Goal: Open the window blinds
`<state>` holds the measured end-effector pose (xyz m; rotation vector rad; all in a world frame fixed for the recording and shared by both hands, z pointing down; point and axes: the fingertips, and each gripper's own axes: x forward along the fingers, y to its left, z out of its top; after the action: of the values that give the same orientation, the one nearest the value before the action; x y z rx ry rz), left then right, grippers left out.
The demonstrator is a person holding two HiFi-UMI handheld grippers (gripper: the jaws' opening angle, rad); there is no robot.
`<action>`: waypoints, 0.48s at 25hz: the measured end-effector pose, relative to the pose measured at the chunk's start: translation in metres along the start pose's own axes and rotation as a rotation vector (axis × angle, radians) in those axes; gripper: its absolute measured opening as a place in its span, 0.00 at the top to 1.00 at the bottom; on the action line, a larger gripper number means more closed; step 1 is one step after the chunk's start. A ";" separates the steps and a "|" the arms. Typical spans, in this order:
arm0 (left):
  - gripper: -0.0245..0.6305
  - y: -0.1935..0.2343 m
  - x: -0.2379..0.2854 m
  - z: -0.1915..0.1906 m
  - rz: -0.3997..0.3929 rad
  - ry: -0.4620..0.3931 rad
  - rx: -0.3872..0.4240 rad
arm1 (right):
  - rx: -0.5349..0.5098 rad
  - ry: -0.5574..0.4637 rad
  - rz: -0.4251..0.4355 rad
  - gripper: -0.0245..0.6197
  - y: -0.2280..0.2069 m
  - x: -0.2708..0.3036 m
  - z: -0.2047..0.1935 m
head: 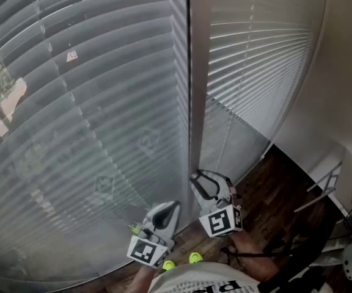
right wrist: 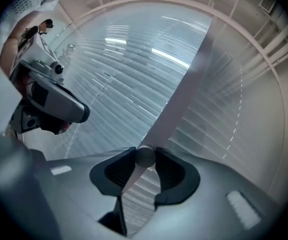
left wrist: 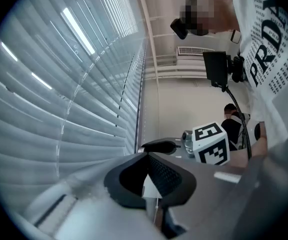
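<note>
The blinds (head: 102,102) are viewed steeply from above by the head view. Each gripper view is set close behind its jaws, facing the same blinds closely.

The blinds (head: 102,102) are pale grey in horizontal stripes, the wand (right wrist: 179,99) off-white, the tassel (left wrist: 149,185) white, the floor (head: 280,182) dark brown, and the left gripper (head: 167,212) and right gripper (head: 205,185) grey with black pads (right wrist: 170,173) and black-and-white marker cubes (head: 220,220).

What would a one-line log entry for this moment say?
blinds: lowered | right claw: closed on tilt wand | left claw: closed on small white cord end
</note>
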<state>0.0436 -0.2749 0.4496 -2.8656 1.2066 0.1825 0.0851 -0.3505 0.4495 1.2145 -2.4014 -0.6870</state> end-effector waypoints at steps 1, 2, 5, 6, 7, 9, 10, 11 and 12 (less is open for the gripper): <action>0.97 0.000 0.000 0.000 0.005 -0.003 -0.004 | 0.003 0.000 0.002 0.77 0.000 0.000 0.000; 0.97 -0.001 0.000 0.001 0.012 -0.012 -0.017 | 0.004 0.001 0.003 0.77 0.001 -0.001 0.000; 0.97 -0.002 0.001 0.008 0.030 -0.036 -0.058 | 0.009 0.005 0.004 0.77 0.001 -0.001 0.000; 0.97 -0.002 0.001 0.009 0.031 -0.037 -0.059 | 0.009 0.004 0.003 0.77 0.000 0.000 0.000; 0.97 -0.001 0.001 0.009 0.030 -0.038 -0.059 | 0.009 0.004 0.002 0.77 -0.001 0.000 0.000; 0.97 -0.001 0.000 0.009 0.026 -0.041 -0.057 | 0.017 0.002 -0.001 0.77 -0.001 0.000 -0.001; 0.97 -0.001 -0.001 0.008 0.024 -0.038 -0.054 | 0.027 0.001 -0.001 0.77 0.000 0.000 -0.001; 0.97 0.000 -0.002 0.008 0.024 -0.033 -0.049 | 0.039 0.001 0.001 0.77 0.000 0.000 -0.001; 0.97 0.001 -0.004 0.007 0.023 -0.022 -0.038 | 0.048 0.001 0.003 0.77 0.001 0.000 -0.001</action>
<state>0.0392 -0.2725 0.4433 -2.8750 1.2457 0.2395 0.0854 -0.3505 0.4510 1.2299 -2.4309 -0.6309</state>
